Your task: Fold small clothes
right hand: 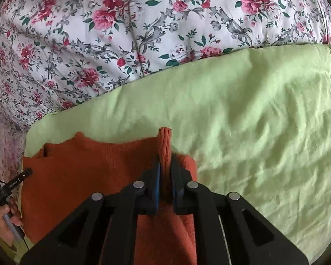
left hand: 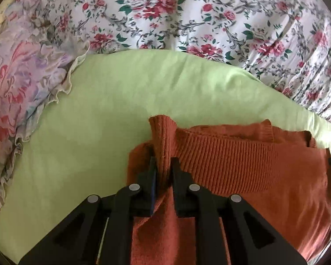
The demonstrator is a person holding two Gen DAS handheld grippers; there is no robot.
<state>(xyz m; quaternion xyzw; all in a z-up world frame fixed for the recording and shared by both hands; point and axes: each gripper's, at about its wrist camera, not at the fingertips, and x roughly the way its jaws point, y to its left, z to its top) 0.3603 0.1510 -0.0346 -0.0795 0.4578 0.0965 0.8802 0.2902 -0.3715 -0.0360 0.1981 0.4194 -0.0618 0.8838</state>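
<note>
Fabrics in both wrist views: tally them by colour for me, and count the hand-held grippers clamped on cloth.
Rust-orange sweater: 1
Green sheet: 1
White rose-print quilt: 1
Pastel ruffled floral cloth: 1
Hand-held grippers shut on the sweater: 2, left and right
Total: 4 fabrics, 2 grippers

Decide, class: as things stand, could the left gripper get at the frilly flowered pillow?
Probably not yet. The left gripper is shut on a fold of the orange sweater. Bare green sheet lies open toward the pillow, so only the held sweater hinders it.
</note>
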